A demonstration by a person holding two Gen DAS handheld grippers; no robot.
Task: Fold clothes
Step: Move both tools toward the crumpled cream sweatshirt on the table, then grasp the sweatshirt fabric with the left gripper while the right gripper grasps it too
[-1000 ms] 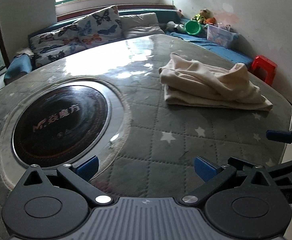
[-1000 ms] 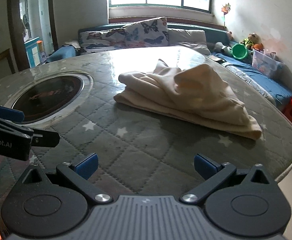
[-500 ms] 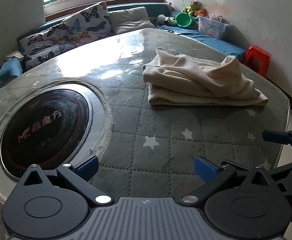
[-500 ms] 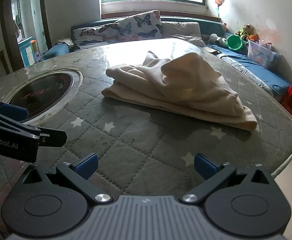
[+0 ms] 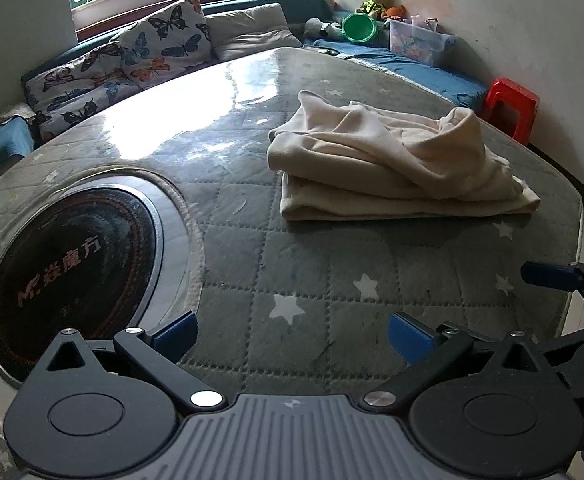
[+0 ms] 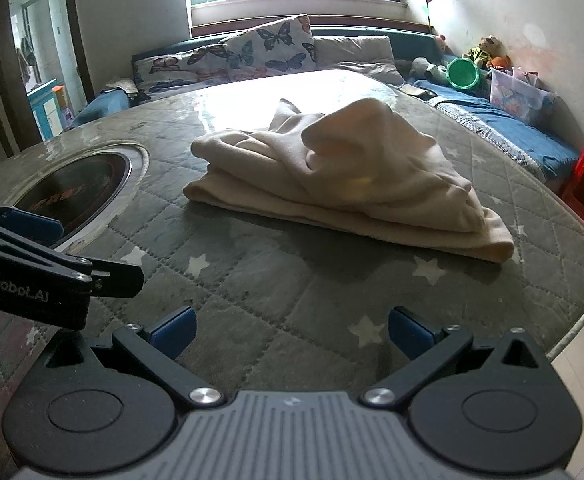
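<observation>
The left hand-held gripper (image 5: 292, 330) hangs with its blue-padded fingers spread wide and nothing between them, low over the near part of the surface (image 5: 292, 248), a large round top under a grey quilted cover with white stars and a glossy clear sheet that mirrors the window light. The right hand-held gripper (image 6: 292, 326) is spread just as wide and equally empty, just beside its partner, each one showing at the edge of the other's view. Ahead and to the left of the left hand-held gripper a dark round cooktop (image 5: 72, 276) with a metal ring sits sunk in the surface. Ahead of both, well apart from the fingertips, lies the cream garment (image 5: 396, 168), folded into a loose stack with a rumpled peak on its top layer (image 6: 348, 168); from the left hand-held gripper it is ahead and to the right, from the right one straight ahead. Beyond the surface a bench with butterfly-print cushions (image 6: 268, 50) runs under the window. To the far right, along the wall, stand a green bowl (image 5: 358, 28), a clear plastic bin (image 5: 418, 42) holding colourful items I cannot make out, plush toys and a red stool (image 5: 512, 108).
</observation>
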